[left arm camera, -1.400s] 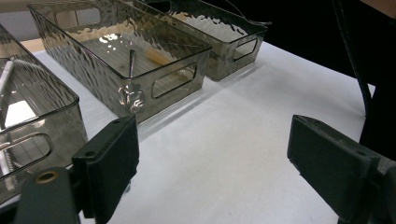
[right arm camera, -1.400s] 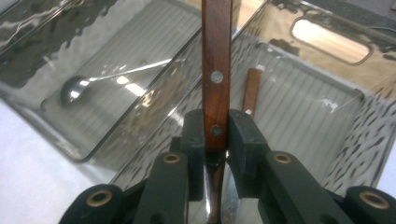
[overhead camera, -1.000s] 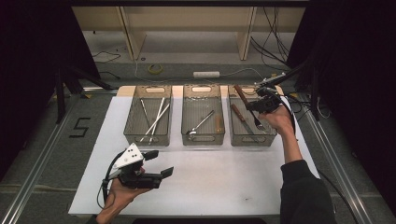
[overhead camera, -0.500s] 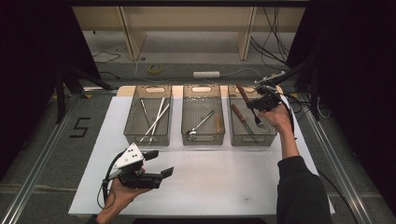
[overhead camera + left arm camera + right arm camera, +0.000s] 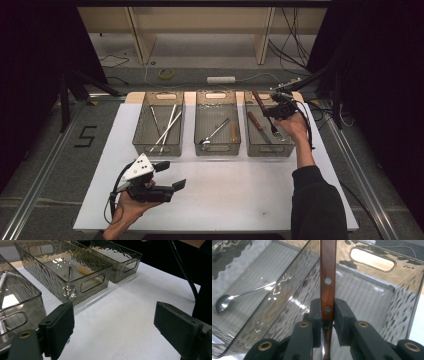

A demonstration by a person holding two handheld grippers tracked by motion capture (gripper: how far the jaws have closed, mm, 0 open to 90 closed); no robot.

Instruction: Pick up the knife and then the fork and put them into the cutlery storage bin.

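Three smoky, see-through bins stand in a row across the far half of the white surface (image 5: 240, 200), close to one another but not touching.

The left bin (image 5: 158, 145) holds a few long pale sticks or utensils lying crossed on its floor; what kind they are I cannot tell. The middle bin (image 5: 217, 148) has a metal spoon (image 5: 214, 135) lying slantwise, bowl toward the near wall, with a short pale wooden piece (image 5: 233, 131) just beside it. The right bin (image 5: 267, 148) holds a brown-handled utensil (image 5: 256, 125) lying along its floor, with a dark metal end toward the near wall.

The right gripper (image 5: 278, 106) hangs over the far end of that right bin, held in the person's raised hand. Its jaws are clamped on a wooden-handled utensil (image 5: 327, 277) with two rivets: in the right gripper view the pads press on either side of the brown handle near its lower rivet, and the handle runs up and away across the bin's far wall. In the high view the handle sticks out toward the far left of the gripper, above the bin's rim rather than resting in it. Which kind of utensil it is stays hidden, since its working end is behind the jaws.

The left gripper (image 5: 167, 184) is held low over the near part of the surface, well apart from the bins. Its jaws stand wide with nothing between them, pointing toward the middle and right bins.
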